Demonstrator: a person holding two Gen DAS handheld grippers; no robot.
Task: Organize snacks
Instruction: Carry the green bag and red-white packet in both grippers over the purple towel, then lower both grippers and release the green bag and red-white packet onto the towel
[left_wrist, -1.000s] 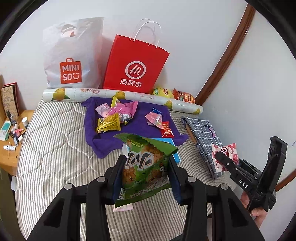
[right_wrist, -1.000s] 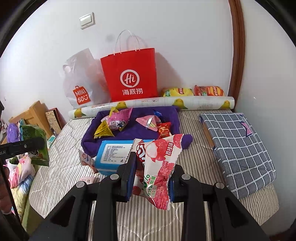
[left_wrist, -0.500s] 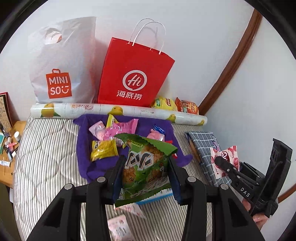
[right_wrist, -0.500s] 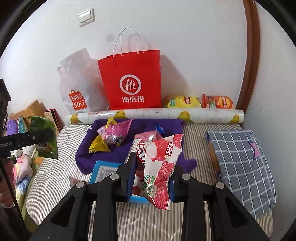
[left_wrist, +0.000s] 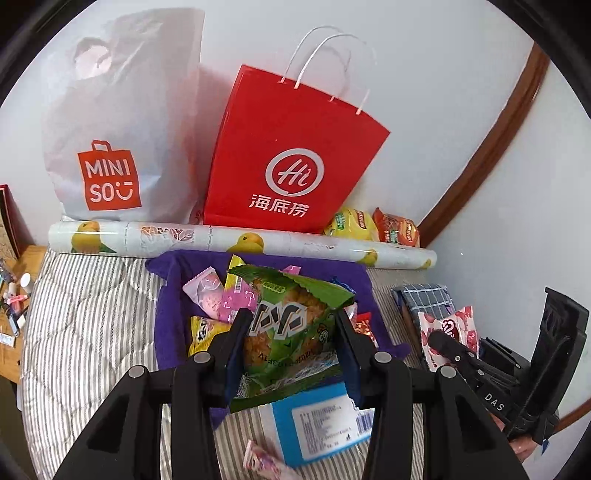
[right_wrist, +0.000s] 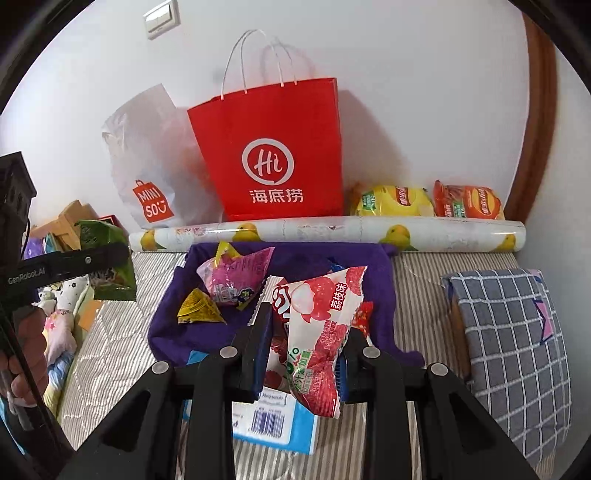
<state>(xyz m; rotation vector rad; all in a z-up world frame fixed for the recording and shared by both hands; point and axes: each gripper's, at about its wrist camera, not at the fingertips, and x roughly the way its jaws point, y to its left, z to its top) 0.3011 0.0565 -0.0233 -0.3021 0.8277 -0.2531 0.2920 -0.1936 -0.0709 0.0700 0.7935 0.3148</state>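
Note:
My left gripper (left_wrist: 291, 325) is shut on a green snack packet (left_wrist: 288, 325), held above the purple cloth (left_wrist: 170, 295). My right gripper (right_wrist: 306, 332) is shut on a red-and-white lychee snack packet (right_wrist: 317, 325); it also shows at the right of the left wrist view (left_wrist: 448, 328). Several loose snacks lie on the purple cloth (right_wrist: 170, 325): a pink packet (right_wrist: 236, 277) and a yellow packet (right_wrist: 199, 308). A red paper bag (left_wrist: 291, 155) (right_wrist: 273, 155) and a white MINISO bag (left_wrist: 114, 122) (right_wrist: 151, 162) stand against the wall.
A blue box (left_wrist: 317, 421) (right_wrist: 280, 424) lies on the striped mattress (left_wrist: 85, 332) below the grippers. A printed roll (left_wrist: 221, 240) runs along the wall with yellow (right_wrist: 391, 201) and orange chip bags (right_wrist: 467, 201) behind. A checked folded cloth (right_wrist: 513, 347) lies at right.
Both grippers have moved forward toward the wall with their packets still held; the bags look larger and closer, and the blue box now sits lower in both views.

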